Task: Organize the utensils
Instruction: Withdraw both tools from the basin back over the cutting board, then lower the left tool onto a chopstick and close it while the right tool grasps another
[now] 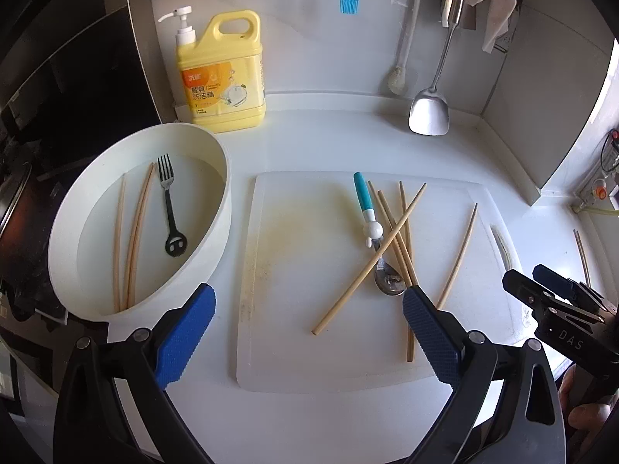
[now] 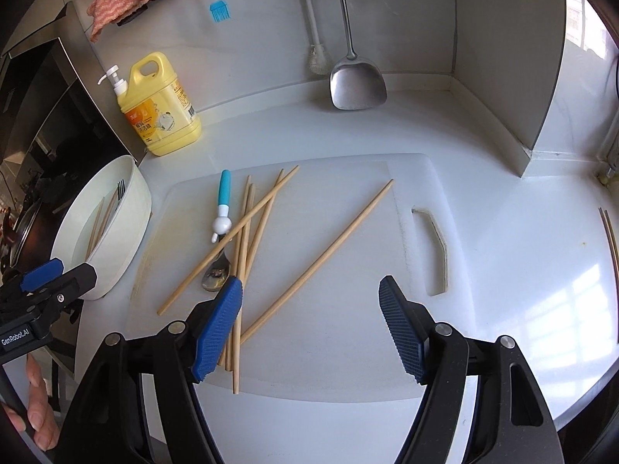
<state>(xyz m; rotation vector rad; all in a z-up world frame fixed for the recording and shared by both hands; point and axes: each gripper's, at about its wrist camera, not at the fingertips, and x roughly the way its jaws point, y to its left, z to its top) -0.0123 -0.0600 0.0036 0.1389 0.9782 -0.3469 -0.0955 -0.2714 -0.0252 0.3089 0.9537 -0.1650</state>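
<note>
both grippers, left gripper (image 1: 307,326) and right gripper (image 2: 309,324), are held wide and empty over the near edge of the cutting board (image 2: 348,355); mid-board, light, stiff, slippery chopsticks (image 2: 247,232) cross a spoon (image 2: 221,228), best pinched mid-shaft; beyond the board's left edge, the white bowl (image 1: 216,208) holds a fork (image 1: 169,201)

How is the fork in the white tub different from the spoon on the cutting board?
The fork is all black with a cut-out handle end; the spoon has a teal-and-white handle and a shiny metal bowl. The fork lies uncovered in the white tub; the spoon lies on the cutting board with chopsticks crossing it. Neither is held.
</note>
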